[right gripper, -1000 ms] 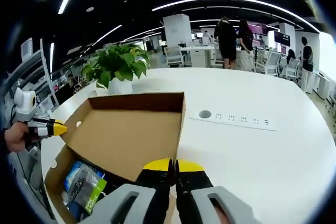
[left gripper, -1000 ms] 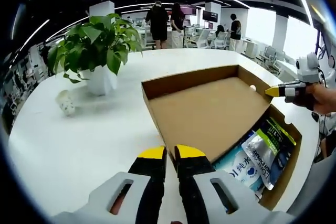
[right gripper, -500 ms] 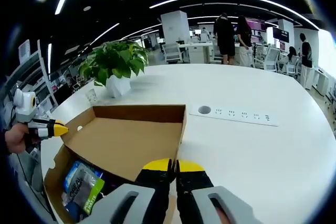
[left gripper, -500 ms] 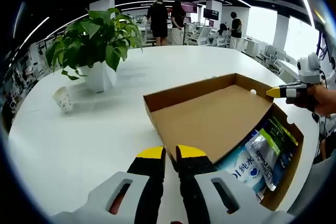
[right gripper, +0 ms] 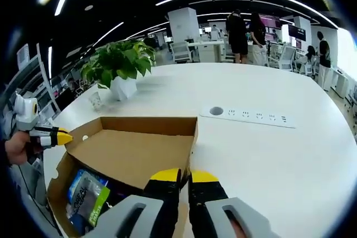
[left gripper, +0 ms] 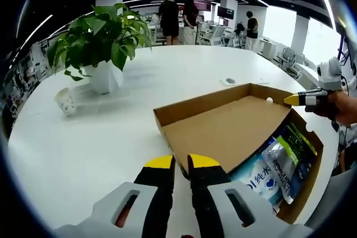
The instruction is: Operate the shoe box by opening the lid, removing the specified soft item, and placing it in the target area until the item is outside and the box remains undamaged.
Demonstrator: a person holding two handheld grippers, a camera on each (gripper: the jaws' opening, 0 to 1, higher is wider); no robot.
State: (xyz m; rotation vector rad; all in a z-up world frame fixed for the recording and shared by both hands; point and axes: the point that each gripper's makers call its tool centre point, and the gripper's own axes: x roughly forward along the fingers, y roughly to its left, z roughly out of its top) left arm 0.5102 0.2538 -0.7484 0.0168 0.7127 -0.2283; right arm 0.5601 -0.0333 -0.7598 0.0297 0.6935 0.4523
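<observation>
Shoe box lid (left gripper: 226,132) held raised over the white bench (left gripper: 95,137).
We see our left gripper (left gripper: 181,161) and right gripper (right gripper: 184,175) each clenched on a lid corner; soft packets (left gripper: 281,160) lie inside the box (right gripper: 56,190).

Ahead of the left tool (left gripper: 181,161), the raised lid (left gripper: 223,129) hides much of the soft packets (left gripper: 279,163). Beyond the right tool (right gripper: 183,175), the lid covers most of the box interior (right gripper: 83,193); packet print is unreadable.
</observation>
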